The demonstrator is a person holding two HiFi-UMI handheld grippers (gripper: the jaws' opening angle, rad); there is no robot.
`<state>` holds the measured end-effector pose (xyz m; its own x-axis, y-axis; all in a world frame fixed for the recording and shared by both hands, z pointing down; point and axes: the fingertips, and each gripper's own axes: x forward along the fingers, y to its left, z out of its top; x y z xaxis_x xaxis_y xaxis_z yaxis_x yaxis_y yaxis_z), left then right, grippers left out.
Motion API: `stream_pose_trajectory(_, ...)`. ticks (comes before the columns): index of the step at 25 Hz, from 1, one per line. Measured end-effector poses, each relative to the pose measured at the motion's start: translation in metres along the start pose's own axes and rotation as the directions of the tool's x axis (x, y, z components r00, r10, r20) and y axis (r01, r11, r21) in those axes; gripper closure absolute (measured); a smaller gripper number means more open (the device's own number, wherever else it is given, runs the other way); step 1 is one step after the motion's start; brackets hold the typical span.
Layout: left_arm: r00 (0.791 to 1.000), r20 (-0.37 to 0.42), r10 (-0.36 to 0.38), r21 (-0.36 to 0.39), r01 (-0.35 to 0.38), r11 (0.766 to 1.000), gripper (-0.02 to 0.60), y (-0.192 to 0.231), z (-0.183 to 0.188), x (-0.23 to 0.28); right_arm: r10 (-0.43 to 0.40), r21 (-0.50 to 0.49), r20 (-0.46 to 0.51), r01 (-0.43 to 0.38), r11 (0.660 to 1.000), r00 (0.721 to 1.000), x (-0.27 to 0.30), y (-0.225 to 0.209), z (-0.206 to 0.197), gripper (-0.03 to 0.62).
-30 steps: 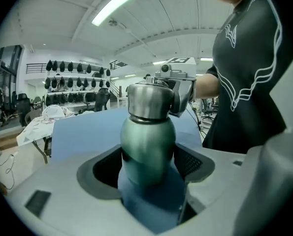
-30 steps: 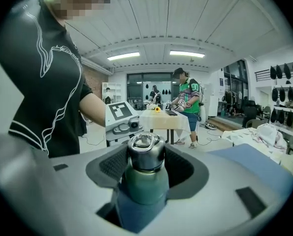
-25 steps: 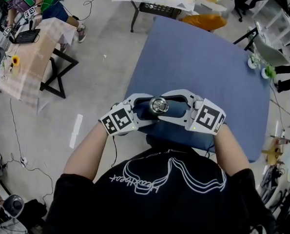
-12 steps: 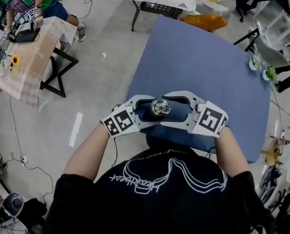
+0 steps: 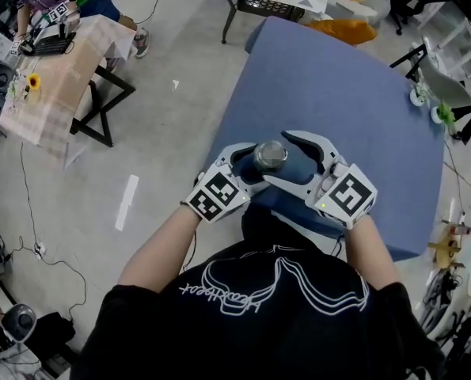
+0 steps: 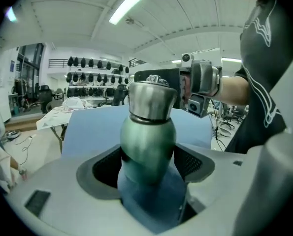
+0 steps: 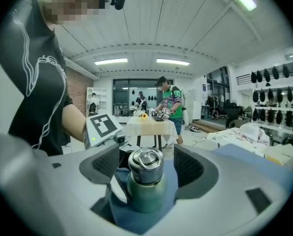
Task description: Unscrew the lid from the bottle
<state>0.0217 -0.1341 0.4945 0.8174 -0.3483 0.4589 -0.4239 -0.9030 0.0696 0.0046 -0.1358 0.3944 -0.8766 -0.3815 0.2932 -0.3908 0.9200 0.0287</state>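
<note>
Change since the earlier frame: the right gripper (image 7: 142, 167) has just been opening its jaws and is now standing wide either side of the lid (image 5: 271, 155), pads clear of it. Left gripper (image 6: 147, 167) is clamping the bottle (image 6: 147, 132) by its green body, upright near the table's (image 5: 354, 93) near edge. Step, as judged: re-gripping for another turn. Done well, that means closing squarely on the steel lid, level with it, while the left is keeping the body from spinning.

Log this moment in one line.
left hand-held gripper: clamped on bottle body | right hand-held gripper: jaws just opened, lid between them, unpressed | lid: on bottle
</note>
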Motion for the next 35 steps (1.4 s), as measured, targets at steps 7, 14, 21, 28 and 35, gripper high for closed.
stream_pose_trajectory(7, 0.983, 0.015, 0.181, -0.108, -0.179, 0.978, 0.256, 0.003, 0.001, -0.003, -0.161, 0.082, 0.002, 0.161, 0.984, 0.987, 0.001, -0.003, -0.010, 0.270)
stream_pose_trajectory(14, 0.971, 0.018, 0.238, -0.142, -0.233, 0.962, 0.256, 0.003, 0.000, -0.003, -0.221, 0.098, -0.020, 0.222, 0.970, 0.975, 0.004, -0.003, -0.019, 0.313)
stream_pose_trajectory(21, 0.969, 0.025, 0.245, -0.141, -0.239, 0.961, 0.256, 0.003, 0.000, -0.002, -0.225, 0.096, -0.012, 0.225, 0.970, 0.974, 0.005, -0.002, -0.020, 0.352)
stream_pose_trajectory(28, 0.972, 0.024, 0.234, -0.133, -0.229, 0.964, 0.256, 0.003, -0.001, -0.002, -0.192, 0.093, -0.021, 0.194, 0.977, 0.981, 0.006, -0.001, -0.021, 0.356)
stream_pose_trajectory(35, 0.984, 0.026, 0.175, -0.096, -0.171, 0.981, 0.256, 0.001, -0.001, 0.000, -0.121, 0.079, -0.040, 0.124, 0.989, 0.992, 0.004, 0.000, -0.024, 0.356)
